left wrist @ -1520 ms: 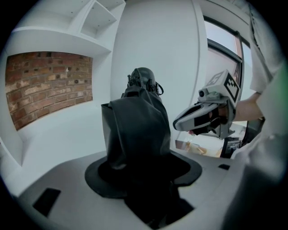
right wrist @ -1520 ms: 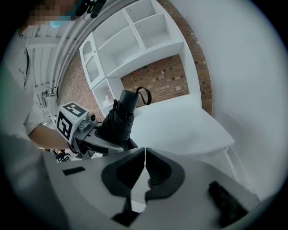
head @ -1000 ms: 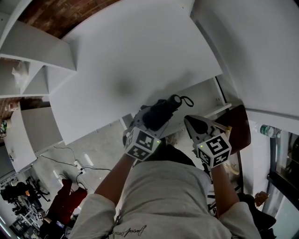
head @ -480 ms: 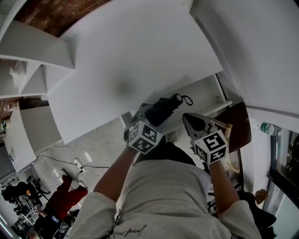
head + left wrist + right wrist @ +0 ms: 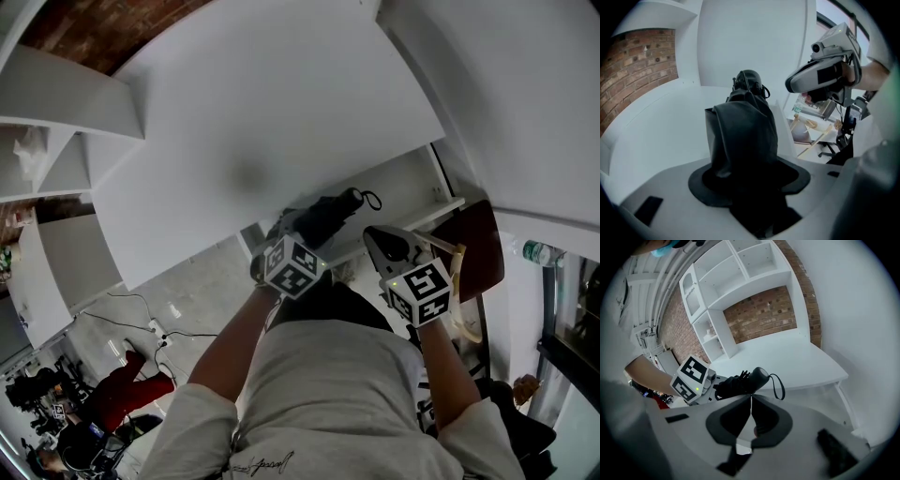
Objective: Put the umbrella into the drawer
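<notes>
Black folded umbrella (image 5: 743,131) clamped in left gripper (image 5: 289,234) jaws, right gripper (image 5: 751,399) jaws pressed together, empty

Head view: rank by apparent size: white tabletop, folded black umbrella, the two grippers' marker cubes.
1. White tabletop, by far.
2. Folded black umbrella, visible part only.
3. Left marker cube and right marker cube: alike, unranked; nearer the camera, so barely smaller than the umbrella.
</notes>
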A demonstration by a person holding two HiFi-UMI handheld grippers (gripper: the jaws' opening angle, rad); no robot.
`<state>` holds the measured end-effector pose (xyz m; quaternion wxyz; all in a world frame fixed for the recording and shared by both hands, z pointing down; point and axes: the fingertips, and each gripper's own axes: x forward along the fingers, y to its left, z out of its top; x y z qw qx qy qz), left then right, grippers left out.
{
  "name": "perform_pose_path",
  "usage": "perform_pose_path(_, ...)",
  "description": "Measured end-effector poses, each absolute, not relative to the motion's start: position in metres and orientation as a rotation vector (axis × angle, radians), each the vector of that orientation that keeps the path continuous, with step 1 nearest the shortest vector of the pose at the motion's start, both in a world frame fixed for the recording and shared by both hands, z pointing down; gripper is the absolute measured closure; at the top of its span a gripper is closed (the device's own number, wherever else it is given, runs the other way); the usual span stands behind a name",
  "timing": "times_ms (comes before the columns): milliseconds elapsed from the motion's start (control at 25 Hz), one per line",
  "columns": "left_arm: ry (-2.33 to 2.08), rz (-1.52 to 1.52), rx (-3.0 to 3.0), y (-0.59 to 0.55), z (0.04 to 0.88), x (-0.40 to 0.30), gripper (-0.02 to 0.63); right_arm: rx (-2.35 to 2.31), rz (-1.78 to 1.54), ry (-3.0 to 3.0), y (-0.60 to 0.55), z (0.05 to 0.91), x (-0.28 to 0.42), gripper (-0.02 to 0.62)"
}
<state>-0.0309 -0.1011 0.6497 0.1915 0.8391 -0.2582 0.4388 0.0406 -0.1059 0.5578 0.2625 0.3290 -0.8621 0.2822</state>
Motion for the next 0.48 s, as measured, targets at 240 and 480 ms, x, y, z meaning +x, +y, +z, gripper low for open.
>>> perform_pose_path(240, -0.697, 1.29, 2.341, -0.098, 0.664, -0.033, 0.334, 0.885, 0.778, -2.318, -0.103, 0.563, 0.04, 0.566)
perform_pose_path(480, -0.686, 1.343, 2.322, -0.098, 0.681, -0.037, 0.334, 0.88, 0.782, -2.31, -0.104, 0.568, 0.038, 0.566)
